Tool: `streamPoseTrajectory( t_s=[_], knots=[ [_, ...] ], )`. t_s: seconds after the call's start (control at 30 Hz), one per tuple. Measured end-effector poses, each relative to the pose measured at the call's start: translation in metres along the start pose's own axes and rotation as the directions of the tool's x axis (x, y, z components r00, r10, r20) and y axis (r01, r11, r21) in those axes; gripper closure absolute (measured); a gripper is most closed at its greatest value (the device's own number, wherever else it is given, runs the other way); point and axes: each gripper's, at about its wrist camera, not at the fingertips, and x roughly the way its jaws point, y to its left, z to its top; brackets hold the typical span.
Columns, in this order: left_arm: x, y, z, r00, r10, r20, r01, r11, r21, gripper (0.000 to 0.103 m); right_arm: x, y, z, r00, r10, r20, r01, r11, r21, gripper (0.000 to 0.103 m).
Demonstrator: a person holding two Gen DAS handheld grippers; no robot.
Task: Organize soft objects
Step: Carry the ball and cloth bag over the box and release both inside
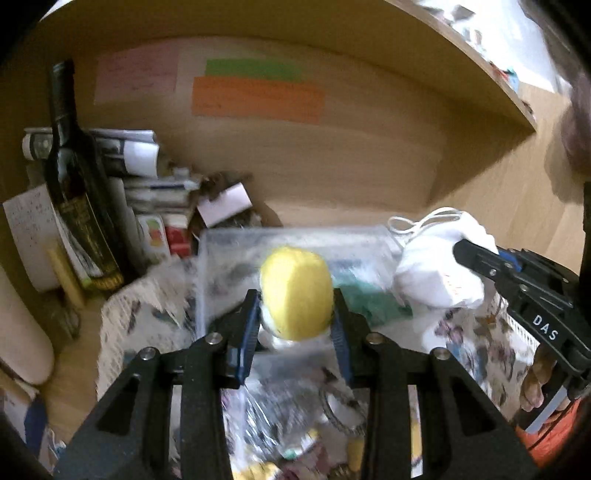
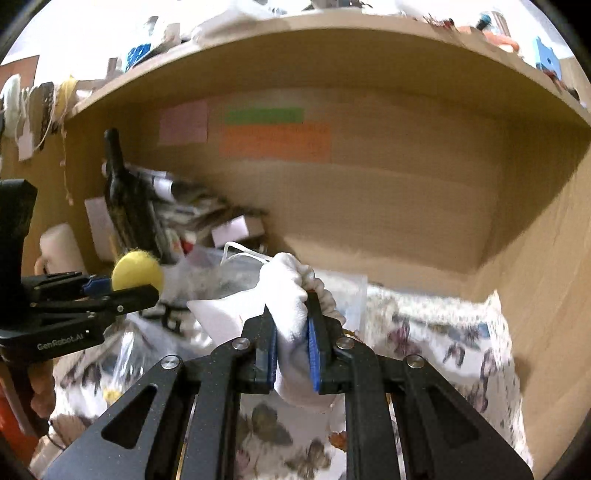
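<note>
My left gripper (image 1: 295, 306) is shut on a yellow soft ball (image 1: 295, 291), held above a clear plastic bin (image 1: 229, 251). The ball also shows in the right wrist view (image 2: 137, 270), at the left, in the left gripper (image 2: 147, 286). My right gripper (image 2: 291, 314) is shut on a white drawstring pouch (image 2: 286, 295) with white cords. In the left wrist view the pouch (image 1: 436, 273) sits at the right, held by the right gripper (image 1: 465, 251), just right of the bin.
A butterfly-print cloth (image 2: 443, 339) covers the desk inside a wooden alcove. A dark bottle (image 1: 77, 192), stacked papers and boxes (image 1: 147, 177) crowd the back left. Coloured notes (image 1: 255, 96) hang on the back wall. A shelf (image 2: 332, 29) runs overhead.
</note>
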Motion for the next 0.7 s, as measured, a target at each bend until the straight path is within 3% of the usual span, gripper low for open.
streamPoseTrajectory(
  t_s=[0.27, 0.47, 0.7],
  knots=[
    [0.042, 0.025, 0.024, 0.997, 0.038, -0.061, -0.038, 0.999, -0.009, 0.067, 0.039, -0.003, 0.022, 1.0, 0.003, -0.023, -0.004, 1.0, -0.018, 0.091],
    [0.084, 0.033, 0.021, 0.987, 0.031, -0.156, -0.033, 0.999, -0.012, 0.067, 0.09, -0.001, 0.011, 0.988, 0.015, -0.155, -0.021, 0.999, -0.036, 0.091],
    [0.114, 0.03, 0.01, 0.968, 0.013, -0.249, -0.011, 1.0, 0.008, 0.067, 0.132, 0.003, -0.012, 0.954, -0.01, -0.301, -0.015, 0.997, -0.079, 0.09]
  ],
)
